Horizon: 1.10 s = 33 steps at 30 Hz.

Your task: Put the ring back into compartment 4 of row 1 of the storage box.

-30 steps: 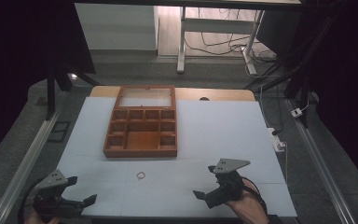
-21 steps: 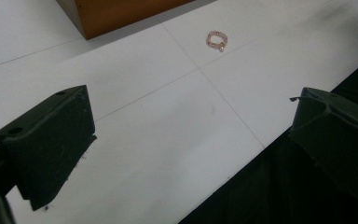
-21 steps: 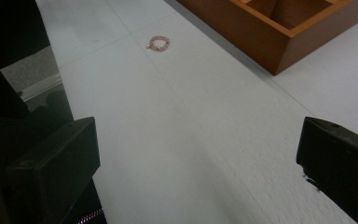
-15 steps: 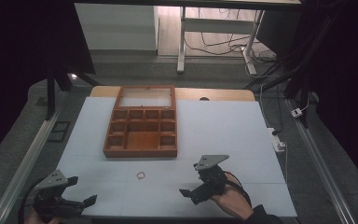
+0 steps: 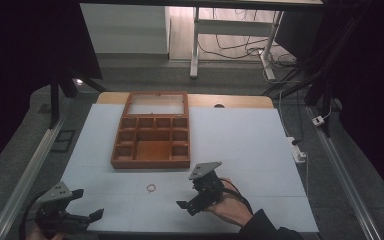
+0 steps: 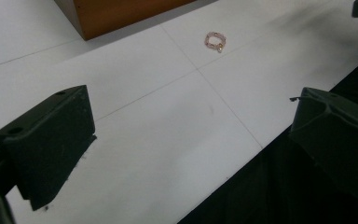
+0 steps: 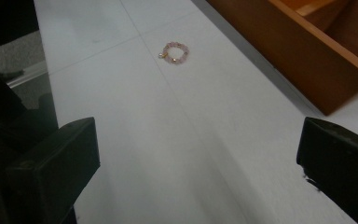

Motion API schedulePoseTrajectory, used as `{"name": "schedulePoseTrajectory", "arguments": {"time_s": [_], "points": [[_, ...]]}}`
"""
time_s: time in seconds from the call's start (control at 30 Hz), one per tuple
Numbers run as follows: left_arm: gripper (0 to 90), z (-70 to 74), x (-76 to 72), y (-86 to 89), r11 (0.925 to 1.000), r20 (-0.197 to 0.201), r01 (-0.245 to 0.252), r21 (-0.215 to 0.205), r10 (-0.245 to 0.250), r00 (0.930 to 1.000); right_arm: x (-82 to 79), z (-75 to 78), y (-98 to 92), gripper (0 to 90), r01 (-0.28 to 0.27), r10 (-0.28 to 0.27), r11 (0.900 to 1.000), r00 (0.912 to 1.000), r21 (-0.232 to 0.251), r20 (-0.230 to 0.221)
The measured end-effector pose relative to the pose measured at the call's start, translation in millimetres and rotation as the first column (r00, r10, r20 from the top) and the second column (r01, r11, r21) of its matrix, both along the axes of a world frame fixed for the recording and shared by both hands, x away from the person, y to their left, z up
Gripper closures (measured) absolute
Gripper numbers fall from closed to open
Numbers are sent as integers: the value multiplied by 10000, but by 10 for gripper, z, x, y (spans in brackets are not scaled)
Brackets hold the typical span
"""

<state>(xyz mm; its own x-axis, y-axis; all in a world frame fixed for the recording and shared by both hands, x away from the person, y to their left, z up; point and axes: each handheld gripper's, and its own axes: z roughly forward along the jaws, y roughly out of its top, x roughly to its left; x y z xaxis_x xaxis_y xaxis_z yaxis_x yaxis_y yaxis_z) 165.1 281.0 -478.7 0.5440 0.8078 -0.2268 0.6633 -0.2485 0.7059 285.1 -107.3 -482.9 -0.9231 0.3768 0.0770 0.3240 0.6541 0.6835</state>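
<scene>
Small pink beaded bracelet (image 7: 174,52), flat

A lab or workshop: a white table (image 5: 240,145) framed by metal rails (image 5: 22,177), loose cables (image 5: 240,47) on the floor behind.

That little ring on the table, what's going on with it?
A person holds a gripper in each hand. The right gripper is open and pointed at the bead ring, which lies alone on the white table, just in front of the wooden tray. Nothing touches it yet. The left gripper, open too, sits at the table's near left corner. The ring may be headed for the tray.
</scene>
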Motion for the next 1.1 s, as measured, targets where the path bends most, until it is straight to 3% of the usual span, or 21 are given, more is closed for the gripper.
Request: {"name": "schedulePoseTrajectory", "arguments": {"time_s": [0.6,0.8,1.1], "points": [[0,0,0,14,9999,-11,-3,-137,3,10000,148,-177,578,0,-965,965,9949,9953,-290,-18],[0,-3,2,24,9998,-31,-10,-212,10,10000,175,-242,780,0,-1471,1480,9870,9889,-652,90],[0,-4,5,25,9997,-62,-25,-242,23,10000,144,-359,990,0,-2156,2154,9750,9765,-542,-100]]}}
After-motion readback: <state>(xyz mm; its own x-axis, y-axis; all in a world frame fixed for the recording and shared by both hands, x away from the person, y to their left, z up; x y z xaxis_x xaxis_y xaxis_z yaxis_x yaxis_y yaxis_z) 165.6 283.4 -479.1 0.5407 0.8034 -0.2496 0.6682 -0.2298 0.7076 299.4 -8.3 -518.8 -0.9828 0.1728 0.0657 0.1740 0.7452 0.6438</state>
